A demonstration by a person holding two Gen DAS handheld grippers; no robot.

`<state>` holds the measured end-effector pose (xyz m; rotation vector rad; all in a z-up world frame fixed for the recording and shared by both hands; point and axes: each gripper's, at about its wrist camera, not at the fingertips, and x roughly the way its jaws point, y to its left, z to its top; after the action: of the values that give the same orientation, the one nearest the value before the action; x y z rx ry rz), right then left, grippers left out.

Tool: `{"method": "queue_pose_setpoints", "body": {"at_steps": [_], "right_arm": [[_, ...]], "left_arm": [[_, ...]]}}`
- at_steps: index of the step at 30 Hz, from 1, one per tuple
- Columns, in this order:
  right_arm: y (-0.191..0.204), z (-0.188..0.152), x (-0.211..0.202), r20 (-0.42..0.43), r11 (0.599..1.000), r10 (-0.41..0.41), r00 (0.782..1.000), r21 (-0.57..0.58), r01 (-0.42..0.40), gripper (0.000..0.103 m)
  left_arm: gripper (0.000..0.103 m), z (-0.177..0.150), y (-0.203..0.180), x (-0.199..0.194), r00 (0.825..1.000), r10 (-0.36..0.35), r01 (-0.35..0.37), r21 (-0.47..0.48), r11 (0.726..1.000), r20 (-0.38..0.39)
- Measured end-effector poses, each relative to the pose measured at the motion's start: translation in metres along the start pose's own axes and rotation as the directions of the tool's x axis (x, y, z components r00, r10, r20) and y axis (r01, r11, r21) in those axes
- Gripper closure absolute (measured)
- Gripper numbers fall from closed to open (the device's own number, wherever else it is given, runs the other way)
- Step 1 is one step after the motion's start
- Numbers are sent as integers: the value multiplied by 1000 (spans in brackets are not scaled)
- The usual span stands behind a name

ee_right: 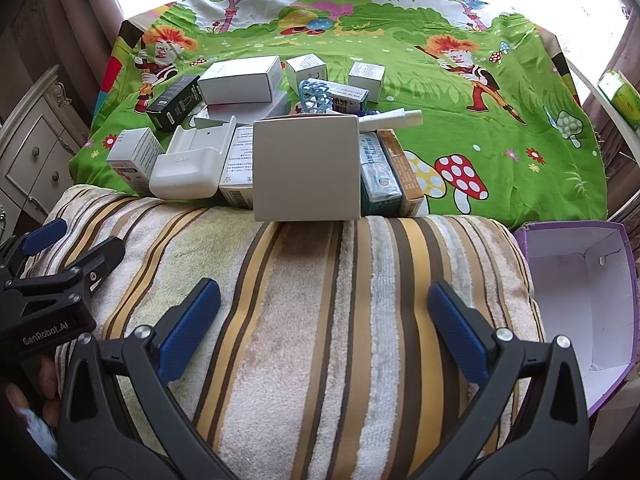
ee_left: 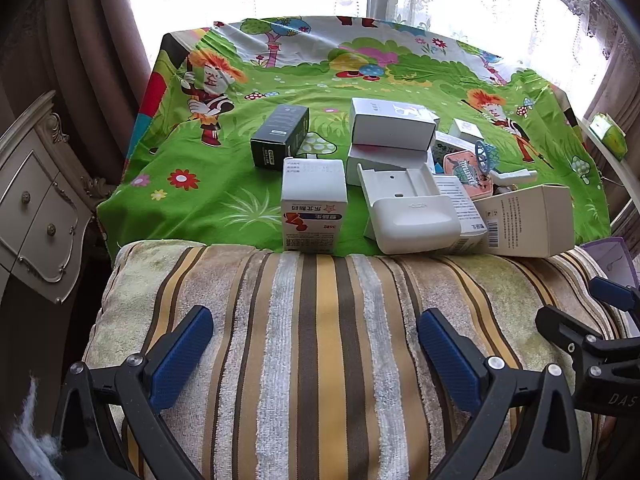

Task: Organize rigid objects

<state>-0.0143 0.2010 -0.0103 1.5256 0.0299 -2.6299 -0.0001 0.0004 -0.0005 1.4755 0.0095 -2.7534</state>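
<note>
Several small boxes lie in a jumble on a green cartoon cloth (ee_left: 224, 200) (ee_right: 500, 128). Among them are a black box (ee_left: 280, 136) (ee_right: 174, 102), a white medicine box with red print (ee_left: 313, 204) (ee_right: 134, 156), a white plastic holder (ee_left: 412, 212) (ee_right: 192, 162) and a plain beige box (ee_right: 306, 168) (ee_left: 528, 220). My left gripper (ee_left: 316, 354) hangs open over a striped towel (ee_left: 312, 340), short of the boxes. My right gripper (ee_right: 324, 328) is also open above the towel (ee_right: 320, 320), beside the left one (ee_right: 52, 276). Neither holds anything.
An open purple box with a white inside (ee_right: 584, 304) stands at the right end of the towel. A cream cabinet with drawers (ee_left: 36, 208) is on the left. Curtains and a bright window lie beyond the cloth. A green pack (ee_right: 622, 94) sits on the right ledge.
</note>
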Motion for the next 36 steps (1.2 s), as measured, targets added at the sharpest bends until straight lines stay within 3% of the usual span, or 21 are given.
{"method": "queue_pose_setpoints", "body": {"at_steps": [36], "right_arm": [[-1, -1, -2, 7, 1000, 17, 1000, -12, -17, 0]], "left_arm": [[0, 0, -1, 0, 1000, 1, -1, 2, 1000, 5]]}}
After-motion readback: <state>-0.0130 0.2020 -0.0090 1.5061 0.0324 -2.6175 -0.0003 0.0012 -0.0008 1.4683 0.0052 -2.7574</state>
